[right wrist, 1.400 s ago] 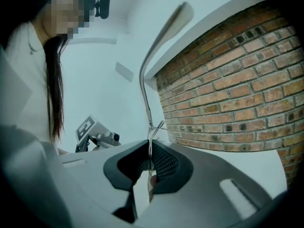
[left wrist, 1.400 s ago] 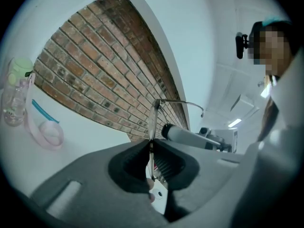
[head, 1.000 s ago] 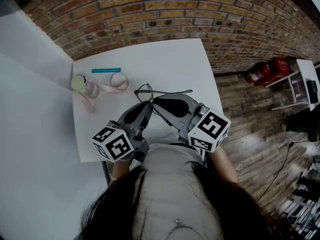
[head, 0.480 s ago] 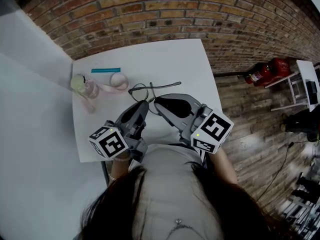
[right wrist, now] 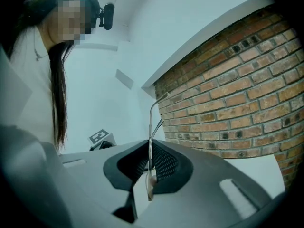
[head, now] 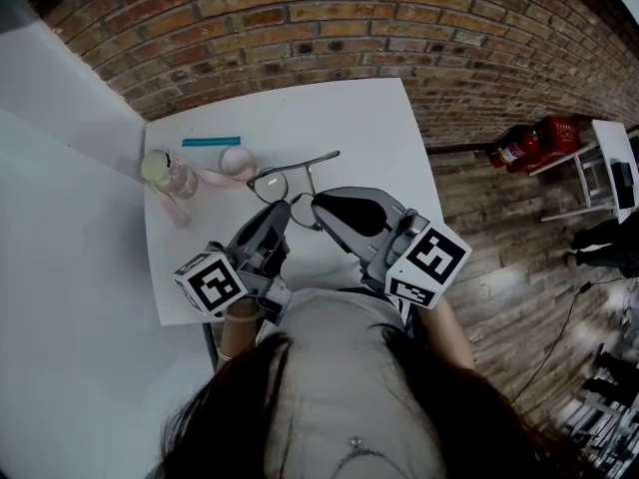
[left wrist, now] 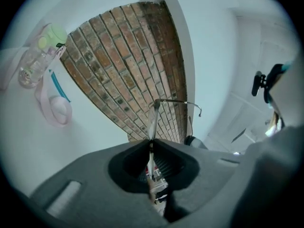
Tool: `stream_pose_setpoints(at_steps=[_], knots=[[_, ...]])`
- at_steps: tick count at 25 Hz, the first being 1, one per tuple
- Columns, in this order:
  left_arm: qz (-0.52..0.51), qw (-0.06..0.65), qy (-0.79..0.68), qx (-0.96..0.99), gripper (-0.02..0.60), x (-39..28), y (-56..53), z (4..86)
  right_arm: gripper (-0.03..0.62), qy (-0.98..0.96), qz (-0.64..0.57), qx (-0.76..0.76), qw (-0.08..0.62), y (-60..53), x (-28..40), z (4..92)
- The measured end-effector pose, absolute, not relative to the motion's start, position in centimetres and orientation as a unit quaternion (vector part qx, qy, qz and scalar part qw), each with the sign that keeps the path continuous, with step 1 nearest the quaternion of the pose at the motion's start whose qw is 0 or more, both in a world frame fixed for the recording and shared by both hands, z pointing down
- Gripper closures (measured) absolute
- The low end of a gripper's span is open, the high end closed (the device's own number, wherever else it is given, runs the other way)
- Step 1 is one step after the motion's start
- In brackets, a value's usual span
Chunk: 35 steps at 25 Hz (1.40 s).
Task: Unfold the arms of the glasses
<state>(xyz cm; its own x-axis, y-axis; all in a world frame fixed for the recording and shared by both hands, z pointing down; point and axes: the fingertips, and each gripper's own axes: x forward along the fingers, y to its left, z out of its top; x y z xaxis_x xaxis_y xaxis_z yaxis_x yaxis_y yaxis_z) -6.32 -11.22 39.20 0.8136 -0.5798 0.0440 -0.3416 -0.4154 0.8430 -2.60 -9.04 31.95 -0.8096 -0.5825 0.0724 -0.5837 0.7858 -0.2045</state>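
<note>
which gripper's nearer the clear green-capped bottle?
Left. The left gripper is right of the clear green-capped bottle; the right gripper is farther right. Both hold the wire-framed glasses.

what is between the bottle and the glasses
A pink strap loop lies on the white table between the bottle and the glasses; the head view shows it.

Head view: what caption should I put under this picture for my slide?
The left gripper and right gripper both pinch the glasses over a white table by a brick wall.
</note>
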Motion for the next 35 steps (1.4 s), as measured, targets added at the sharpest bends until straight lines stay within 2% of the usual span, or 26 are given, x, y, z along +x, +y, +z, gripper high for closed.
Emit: stream_pose_setpoints(at_steps=[12, 35], knots=[[-0.165, 0.528, -0.272, 0.787, 0.56, -6.7, -11.3, 39.7, 0.569, -0.943, 0.103, 0.316, -0.013, -9.1, -1.9, 31.1], [-0.222, 0.568, -0.247, 0.753, 0.56, -7.2, -11.6, 39.3, 0.569, -0.941, 0.11, 0.319, -0.041, -8.9, -1.0, 30.4]])
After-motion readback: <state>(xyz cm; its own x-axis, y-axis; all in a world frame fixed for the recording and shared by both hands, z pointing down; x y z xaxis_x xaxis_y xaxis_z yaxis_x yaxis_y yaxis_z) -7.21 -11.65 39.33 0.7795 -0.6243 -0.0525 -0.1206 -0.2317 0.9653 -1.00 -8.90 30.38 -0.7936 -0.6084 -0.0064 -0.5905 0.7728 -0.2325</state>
